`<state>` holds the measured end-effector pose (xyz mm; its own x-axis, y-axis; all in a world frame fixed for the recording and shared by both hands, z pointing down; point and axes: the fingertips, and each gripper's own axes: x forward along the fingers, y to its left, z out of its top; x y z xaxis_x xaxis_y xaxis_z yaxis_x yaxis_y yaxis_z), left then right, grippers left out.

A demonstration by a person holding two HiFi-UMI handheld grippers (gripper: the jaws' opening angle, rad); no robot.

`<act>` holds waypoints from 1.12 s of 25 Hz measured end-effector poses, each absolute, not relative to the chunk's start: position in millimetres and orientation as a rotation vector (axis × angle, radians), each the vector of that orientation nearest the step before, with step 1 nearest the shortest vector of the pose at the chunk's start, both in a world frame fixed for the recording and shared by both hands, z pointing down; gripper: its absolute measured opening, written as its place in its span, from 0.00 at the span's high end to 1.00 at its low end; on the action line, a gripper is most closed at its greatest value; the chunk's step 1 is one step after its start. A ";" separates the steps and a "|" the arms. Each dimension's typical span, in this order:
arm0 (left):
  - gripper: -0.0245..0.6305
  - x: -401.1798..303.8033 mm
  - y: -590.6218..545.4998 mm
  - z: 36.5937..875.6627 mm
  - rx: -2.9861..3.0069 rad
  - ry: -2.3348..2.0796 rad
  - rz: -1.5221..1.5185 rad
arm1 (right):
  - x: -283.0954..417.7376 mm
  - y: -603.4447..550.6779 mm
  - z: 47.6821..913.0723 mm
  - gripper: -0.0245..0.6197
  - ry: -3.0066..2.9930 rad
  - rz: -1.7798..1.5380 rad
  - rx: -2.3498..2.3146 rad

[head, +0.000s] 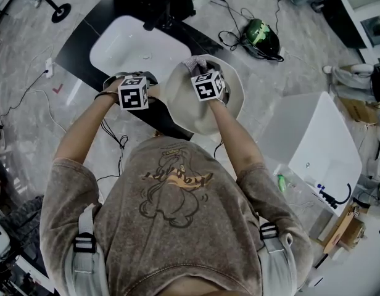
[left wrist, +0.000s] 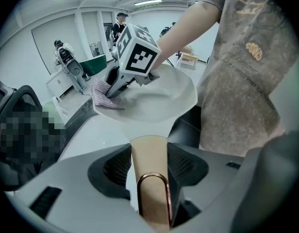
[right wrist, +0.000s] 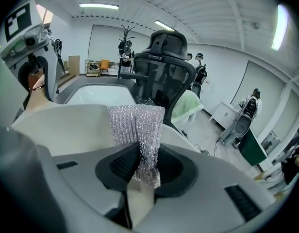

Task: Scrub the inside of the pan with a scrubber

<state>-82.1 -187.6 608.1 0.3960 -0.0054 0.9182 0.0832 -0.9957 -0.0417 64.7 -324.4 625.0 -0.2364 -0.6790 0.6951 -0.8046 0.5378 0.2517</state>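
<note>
Your left gripper (left wrist: 150,168) is clamped on the pan's handle (left wrist: 148,152). Both ribbed black pads press its sides, so the jaws stand fairly wide but are full. The handle is a flat tan strip with a smooth, wood-like face that widens toward the bowl. A thin copper-coloured metal loop (left wrist: 153,193) sits at its near end, right between your jaws.

The pan (left wrist: 161,98) is off-white, matte and shallow, with a broad curved inside and a thin rim. You hold it in the air in front of your chest, over the edge of the black counter (head: 79,39), just beside the glossy white basin (head: 125,45) with its rounded corners.

Your right gripper (right wrist: 144,168) pinches the scrubber (right wrist: 136,125) by its lower end. The scrubber is a limp, silvery mesh cloth with a glittery knitted weave. It stands up from the pads as a roughly rectangular flap. In the left gripper view the cloth touches the pan at the rim on the side away from your body, with a fold of it hanging over the edge. The black-and-white marker cube (left wrist: 136,52) of that gripper hangs over the pan's inside.
</note>
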 end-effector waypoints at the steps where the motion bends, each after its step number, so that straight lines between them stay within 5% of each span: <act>1: 0.60 -82.2 -187.7 608.0 -2.557 -0.066 -1.682 | 70.2 -326.4 625.6 0.81 -1.967 0.202 1.210; 28: 0.60 -81.4 -186.5 610.6 -2.594 0.065 -1.693 | 165.9 -306.3 631.2 0.81 -1.622 0.201 1.139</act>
<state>-81.4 -186.5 610.6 0.4022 -0.0593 0.9136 -0.0115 -0.9981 -0.0597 165.9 -306.3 631.2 0.0512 -0.5639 0.8242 -0.7484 0.5248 0.4056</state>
